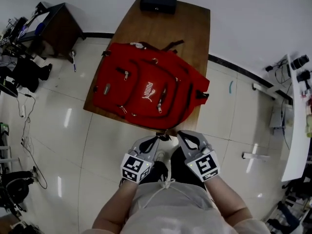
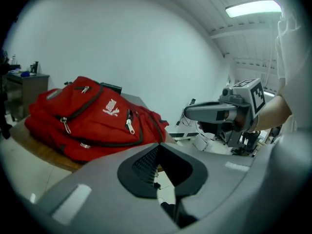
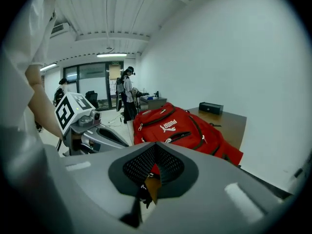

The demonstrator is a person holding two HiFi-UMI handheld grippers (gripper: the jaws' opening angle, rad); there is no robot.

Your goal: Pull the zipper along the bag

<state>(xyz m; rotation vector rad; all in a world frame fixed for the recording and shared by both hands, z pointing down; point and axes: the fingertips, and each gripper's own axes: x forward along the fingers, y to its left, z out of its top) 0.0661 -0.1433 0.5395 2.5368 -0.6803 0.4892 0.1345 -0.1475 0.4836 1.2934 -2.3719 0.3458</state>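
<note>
A red backpack (image 1: 148, 87) lies flat on the wooden table (image 1: 190, 30), with dark zipper lines and several silver pulls, one on the front pocket (image 1: 159, 108). Both grippers hover close to the person's body, just off the table's near edge and apart from the bag. My left gripper (image 1: 157, 139) is shut with nothing in it; in the left gripper view its jaws (image 2: 158, 147) meet, with the backpack (image 2: 92, 118) ahead to the left. My right gripper (image 1: 180, 134) is also shut and empty, and its tips (image 3: 156, 147) point at the backpack (image 3: 180, 126).
A black box (image 1: 158, 3) sits at the table's far end. A dark desk (image 1: 53, 26) with gear and floor cables stands at the left, and white shelving (image 1: 297, 130) at the right. People (image 3: 127, 94) stand in the background of the right gripper view.
</note>
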